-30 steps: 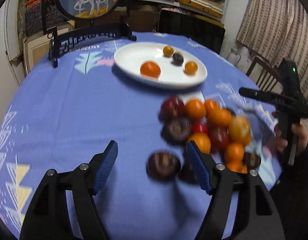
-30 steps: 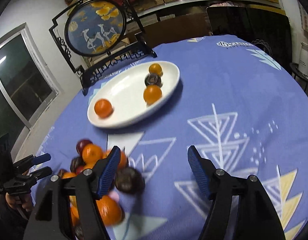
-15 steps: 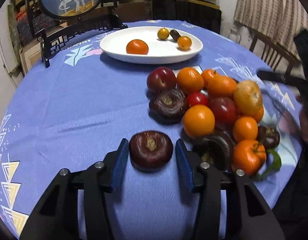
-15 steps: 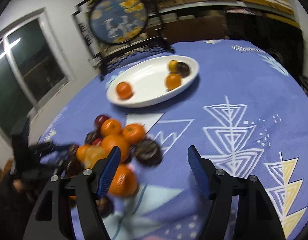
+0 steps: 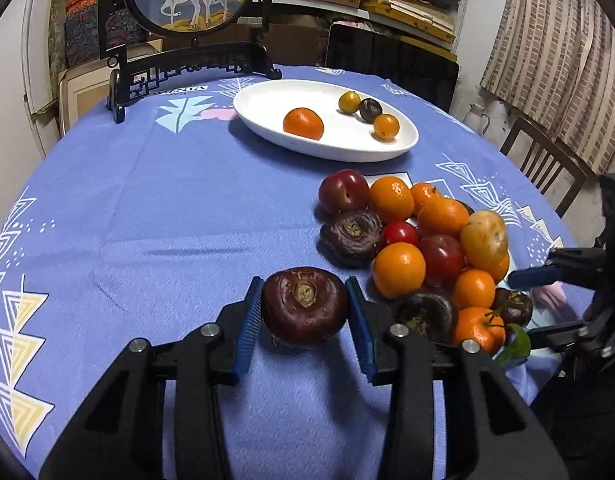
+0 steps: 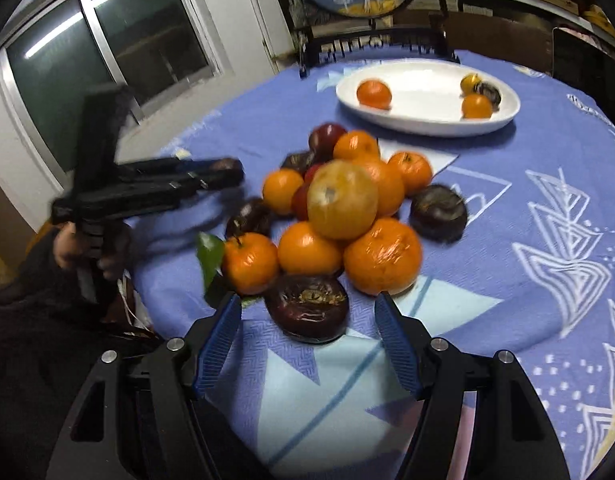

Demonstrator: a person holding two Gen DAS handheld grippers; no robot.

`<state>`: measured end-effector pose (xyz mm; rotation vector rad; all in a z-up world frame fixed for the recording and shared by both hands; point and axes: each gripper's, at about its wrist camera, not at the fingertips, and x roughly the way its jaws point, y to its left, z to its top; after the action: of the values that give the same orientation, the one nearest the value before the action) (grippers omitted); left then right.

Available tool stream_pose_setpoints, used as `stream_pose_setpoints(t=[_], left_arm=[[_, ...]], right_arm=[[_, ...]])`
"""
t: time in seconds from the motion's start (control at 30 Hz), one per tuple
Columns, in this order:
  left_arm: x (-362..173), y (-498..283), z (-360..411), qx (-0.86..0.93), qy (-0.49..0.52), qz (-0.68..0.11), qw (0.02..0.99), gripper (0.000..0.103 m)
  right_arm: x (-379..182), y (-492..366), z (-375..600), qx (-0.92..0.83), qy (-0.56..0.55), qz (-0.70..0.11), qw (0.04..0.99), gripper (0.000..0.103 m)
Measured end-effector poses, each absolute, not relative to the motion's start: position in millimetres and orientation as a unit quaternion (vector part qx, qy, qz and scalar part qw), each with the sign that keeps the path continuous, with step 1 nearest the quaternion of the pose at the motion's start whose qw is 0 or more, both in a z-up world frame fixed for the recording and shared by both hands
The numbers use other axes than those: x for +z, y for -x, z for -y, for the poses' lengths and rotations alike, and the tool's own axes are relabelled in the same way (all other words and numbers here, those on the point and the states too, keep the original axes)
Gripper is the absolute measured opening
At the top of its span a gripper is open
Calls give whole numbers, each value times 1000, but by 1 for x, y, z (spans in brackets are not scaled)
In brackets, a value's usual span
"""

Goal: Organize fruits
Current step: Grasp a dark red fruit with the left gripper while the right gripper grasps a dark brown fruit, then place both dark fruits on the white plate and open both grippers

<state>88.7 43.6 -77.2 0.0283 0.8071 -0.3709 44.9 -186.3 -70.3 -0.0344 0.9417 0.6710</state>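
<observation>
- While the left gripper sits low over the blue tablecloth, both blue pads press the sides of a dark maroon fruit: narrowed right down, clamped on it.
- Fruit's stem scar faces up; whether its underside touches the cloth, can't tell.
- Just right of that claw: the fruit pile, oranges, red plums, more dark maroon ones, one yellowish fruit on top.
- Ahead of it and slightly right, well apart: white oval plate carrying one orange, two small yellow-orange fruits and one small dark one.
- Right gripper is spread wide, holding nothing.
- Between its pads, nearer the left one, lies another dark fruit at the near edge of the pile; no pad contact visible.
- Right pad tip sits just below a large orange; contact unclear.
- Right wrist view is motion-blurred; left claw shows at its left, beside the pile.
</observation>
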Motion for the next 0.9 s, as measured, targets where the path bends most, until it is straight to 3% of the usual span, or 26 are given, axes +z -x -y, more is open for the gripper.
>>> stream_pose_setpoints(t=[0.03, 0.5, 0.9], left_arm=[[-77, -88, -46, -178, -11, -391, 903, 40], [-43, -85, -45, -197, -2, -358, 913, 40], [-10, -169, -20, -210, 2, -350, 913, 40]], right_arm=[[-74, -46, 183, 319, 17, -453, 833, 46], [-26, -47, 220, 328, -48, -382, 863, 45], [5, -145, 240, 262, -86, -365, 889, 45]])
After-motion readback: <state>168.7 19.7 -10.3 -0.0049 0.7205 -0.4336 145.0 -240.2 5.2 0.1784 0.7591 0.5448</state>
